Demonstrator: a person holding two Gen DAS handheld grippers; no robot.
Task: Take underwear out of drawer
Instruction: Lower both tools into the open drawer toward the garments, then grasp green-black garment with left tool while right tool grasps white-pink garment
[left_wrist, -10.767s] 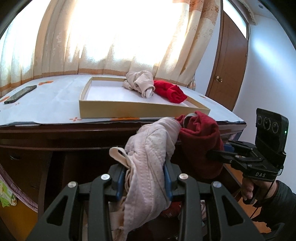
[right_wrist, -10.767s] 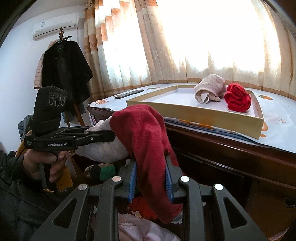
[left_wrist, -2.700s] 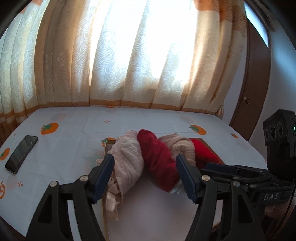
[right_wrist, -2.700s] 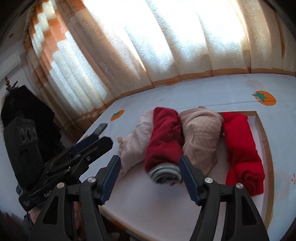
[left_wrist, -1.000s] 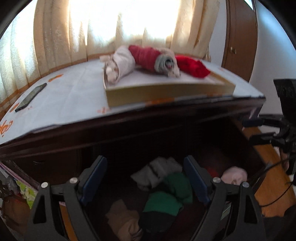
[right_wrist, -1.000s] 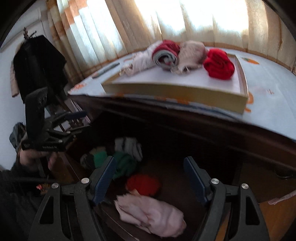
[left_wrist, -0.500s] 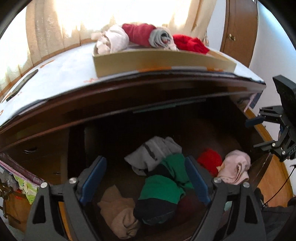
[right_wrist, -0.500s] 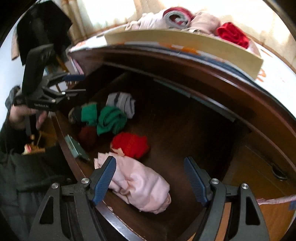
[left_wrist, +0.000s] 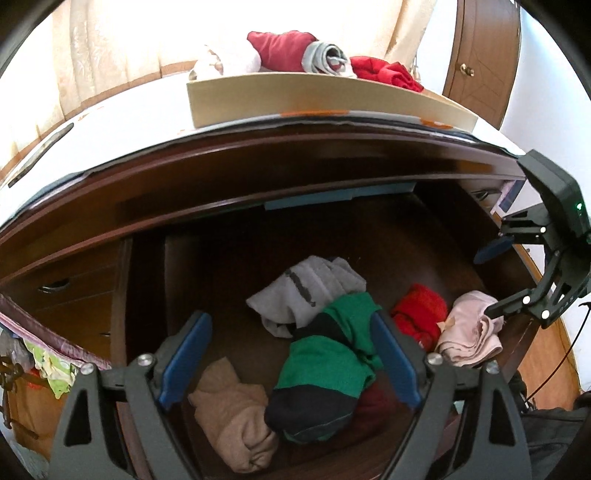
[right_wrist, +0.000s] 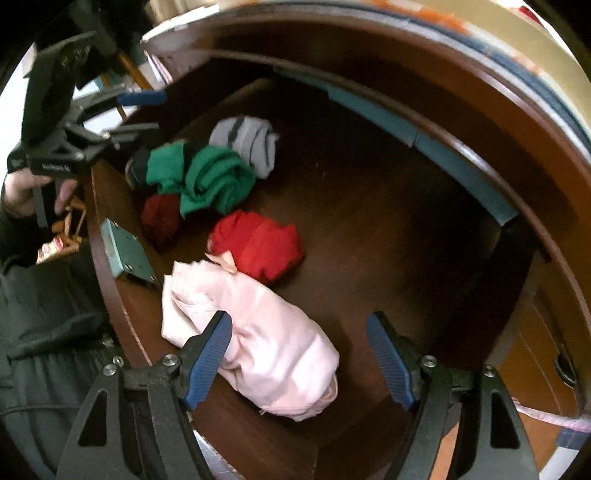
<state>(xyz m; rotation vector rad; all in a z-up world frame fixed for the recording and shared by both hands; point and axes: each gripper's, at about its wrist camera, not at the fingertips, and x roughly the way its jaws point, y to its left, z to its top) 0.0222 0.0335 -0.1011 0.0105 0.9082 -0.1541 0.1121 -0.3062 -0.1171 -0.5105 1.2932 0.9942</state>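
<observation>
The right hand-held gripper (right_wrist: 298, 336) hangs with jaws apart over a pale pink rolled underwear (right_wrist: 258, 332) at the drawer (right_wrist: 369, 229) front; the left hand-held gripper (left_wrist: 291, 343), also spread, hovers above green underwear (left_wrist: 325, 369).

Open dark wood drawer (right_wrist: 388, 229): pink garment (right_wrist: 255, 332) at front edge, red bundle (right_wrist: 258, 243) touching behind it. Green pieces (right_wrist: 210, 177), grey roll (right_wrist: 247, 144), tan bundle (left_wrist: 232, 413) toward the left side.

A home bedroom. Curtained window (left_wrist: 110, 55) and panelled door (left_wrist: 476, 59) lie beyond the jaws; an open wooden drawer (right_wrist: 369, 221) of rolled underwear (left_wrist: 325, 369) lies below them.
</observation>
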